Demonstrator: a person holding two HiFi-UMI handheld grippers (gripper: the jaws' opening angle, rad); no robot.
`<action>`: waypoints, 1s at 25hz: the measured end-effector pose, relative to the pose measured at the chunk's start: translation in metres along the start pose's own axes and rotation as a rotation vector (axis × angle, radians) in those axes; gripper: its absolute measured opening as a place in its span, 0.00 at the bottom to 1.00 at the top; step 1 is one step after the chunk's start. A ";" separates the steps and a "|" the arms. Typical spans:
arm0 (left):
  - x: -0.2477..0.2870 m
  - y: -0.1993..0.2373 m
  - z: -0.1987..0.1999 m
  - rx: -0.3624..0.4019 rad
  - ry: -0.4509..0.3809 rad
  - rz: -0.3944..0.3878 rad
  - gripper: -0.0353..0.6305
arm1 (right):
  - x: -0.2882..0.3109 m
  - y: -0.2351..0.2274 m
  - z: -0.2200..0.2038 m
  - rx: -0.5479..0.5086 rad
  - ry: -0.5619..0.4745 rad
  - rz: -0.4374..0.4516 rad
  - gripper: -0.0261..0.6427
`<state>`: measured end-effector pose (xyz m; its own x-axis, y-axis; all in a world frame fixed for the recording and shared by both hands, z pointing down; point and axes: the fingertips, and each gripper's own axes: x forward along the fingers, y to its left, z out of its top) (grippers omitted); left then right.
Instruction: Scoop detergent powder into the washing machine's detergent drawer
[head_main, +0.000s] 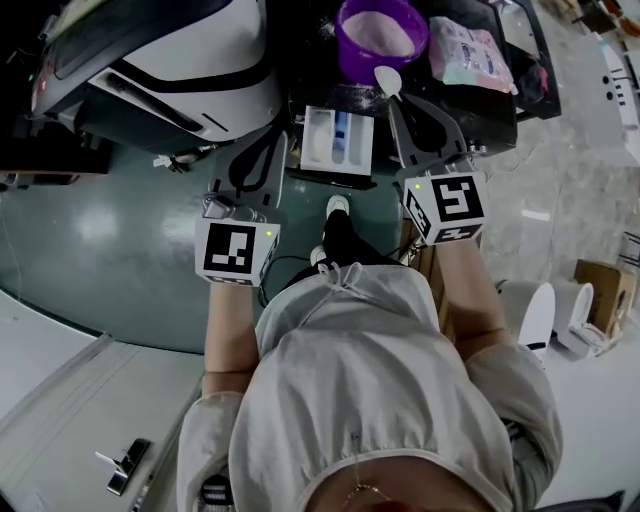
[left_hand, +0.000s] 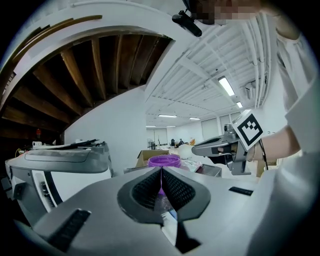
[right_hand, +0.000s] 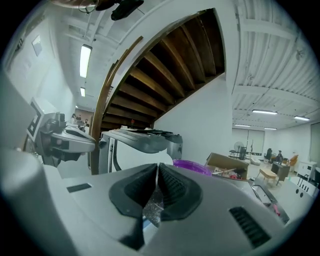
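A purple tub (head_main: 380, 35) of pale powder stands at the top of the head view. Below it the white detergent drawer (head_main: 337, 140) is pulled out, with a blue insert in it. A white scoop (head_main: 388, 79) lies at the tub's near rim, just past the tip of my right gripper (head_main: 398, 106); whether they touch is unclear. The right gripper view shows my right gripper (right_hand: 157, 166) shut and empty, the tub (right_hand: 192, 167) ahead. My left gripper (head_main: 279, 138) hangs left of the drawer. The left gripper view shows my left gripper (left_hand: 161, 170) shut, also empty.
The white washing machine (head_main: 180, 70) with its dark lid fills the upper left. A pink packet (head_main: 470, 55) lies on the black surface right of the tub. A cardboard box (head_main: 600, 285) stands at the right edge. The person's shoe (head_main: 338, 206) is below the drawer.
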<state>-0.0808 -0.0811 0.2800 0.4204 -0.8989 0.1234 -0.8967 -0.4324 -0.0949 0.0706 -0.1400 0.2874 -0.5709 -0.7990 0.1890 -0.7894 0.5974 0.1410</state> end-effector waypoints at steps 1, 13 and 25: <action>0.010 0.002 0.002 0.004 0.006 -0.003 0.09 | 0.007 -0.008 0.001 0.003 0.003 -0.002 0.06; 0.111 0.026 0.021 0.037 0.065 -0.042 0.09 | 0.092 -0.094 -0.007 -0.003 0.159 0.040 0.06; 0.161 0.031 0.020 0.055 0.064 -0.071 0.09 | 0.149 -0.120 -0.033 -0.067 0.449 0.202 0.06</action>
<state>-0.0382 -0.2412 0.2774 0.4714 -0.8602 0.1946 -0.8552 -0.4997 -0.1373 0.0880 -0.3284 0.3305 -0.5463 -0.5668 0.6167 -0.6483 0.7523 0.1172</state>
